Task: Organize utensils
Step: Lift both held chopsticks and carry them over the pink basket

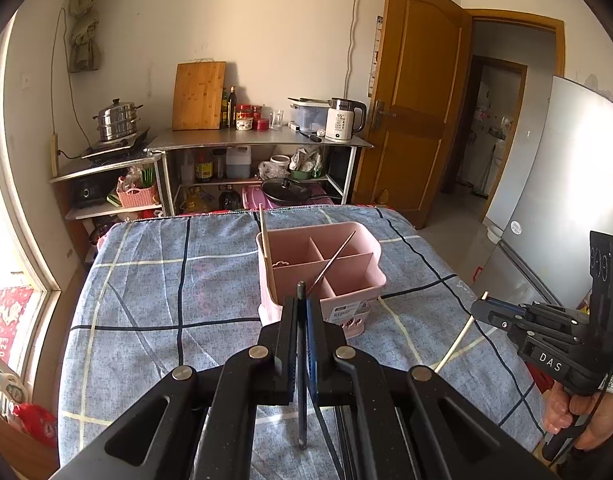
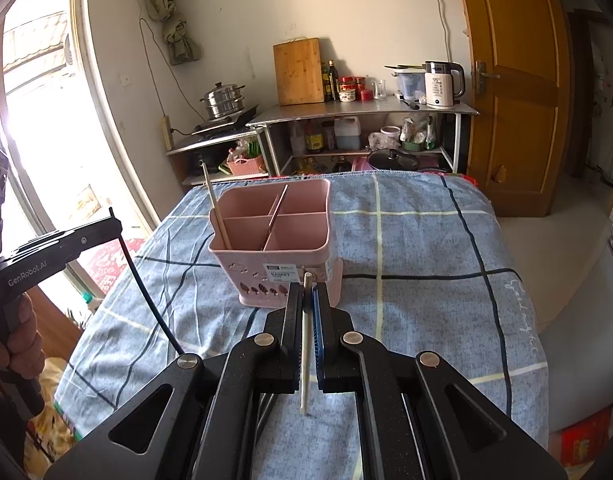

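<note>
Pink caddy (image 2: pixel 272 240) ahead of both jaws; left gripper (image 1: pixel 302 308) clamps a black chopstick (image 1: pixel 302 400), right gripper (image 2: pixel 308 304) a white chopstick (image 2: pixel 305 360). We should tip each upright above a compartment.

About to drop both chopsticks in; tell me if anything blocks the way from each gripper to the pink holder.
Nothing visible does. The left gripper holds a black chopstick, the right gripper a white chopstick. Only bare tablecloth lies before the pink holder, whose open-topped compartments already hold two sticks.
</note>
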Demonstrator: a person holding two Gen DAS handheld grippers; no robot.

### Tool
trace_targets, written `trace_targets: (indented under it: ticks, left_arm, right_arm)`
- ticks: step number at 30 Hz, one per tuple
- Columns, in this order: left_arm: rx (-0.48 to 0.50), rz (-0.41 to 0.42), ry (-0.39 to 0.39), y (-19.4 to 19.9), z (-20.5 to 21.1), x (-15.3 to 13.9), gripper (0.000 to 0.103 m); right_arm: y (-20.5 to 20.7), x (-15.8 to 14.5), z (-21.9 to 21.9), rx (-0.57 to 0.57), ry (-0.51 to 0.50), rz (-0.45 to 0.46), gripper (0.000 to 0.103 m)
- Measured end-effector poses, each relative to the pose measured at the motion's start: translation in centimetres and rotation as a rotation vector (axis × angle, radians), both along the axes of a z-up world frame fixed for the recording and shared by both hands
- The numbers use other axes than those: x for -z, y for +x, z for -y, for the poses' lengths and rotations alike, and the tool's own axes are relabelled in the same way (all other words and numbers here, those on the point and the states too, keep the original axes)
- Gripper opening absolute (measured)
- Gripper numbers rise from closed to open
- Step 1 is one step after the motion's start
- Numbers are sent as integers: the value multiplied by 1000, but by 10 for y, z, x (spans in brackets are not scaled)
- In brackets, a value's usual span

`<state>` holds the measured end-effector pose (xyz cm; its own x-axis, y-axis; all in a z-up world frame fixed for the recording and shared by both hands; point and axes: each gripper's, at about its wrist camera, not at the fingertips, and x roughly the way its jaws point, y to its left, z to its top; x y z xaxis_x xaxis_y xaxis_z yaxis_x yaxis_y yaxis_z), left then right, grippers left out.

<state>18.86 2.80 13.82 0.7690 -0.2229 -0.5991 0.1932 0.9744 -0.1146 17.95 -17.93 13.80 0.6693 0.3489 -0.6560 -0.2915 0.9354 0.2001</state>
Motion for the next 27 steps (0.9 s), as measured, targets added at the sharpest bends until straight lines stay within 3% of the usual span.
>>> trace_targets:
  ticks: [14,27]
  left_arm:
    - [8,-14,11,-37,-7,-9,4]
    - [-3,39,-84,-15,-16,-51,4]
  right_arm:
    - [-24,-5,6,-4,-6,19,5]
    - [-9,-43,3,-2,61,99,5]
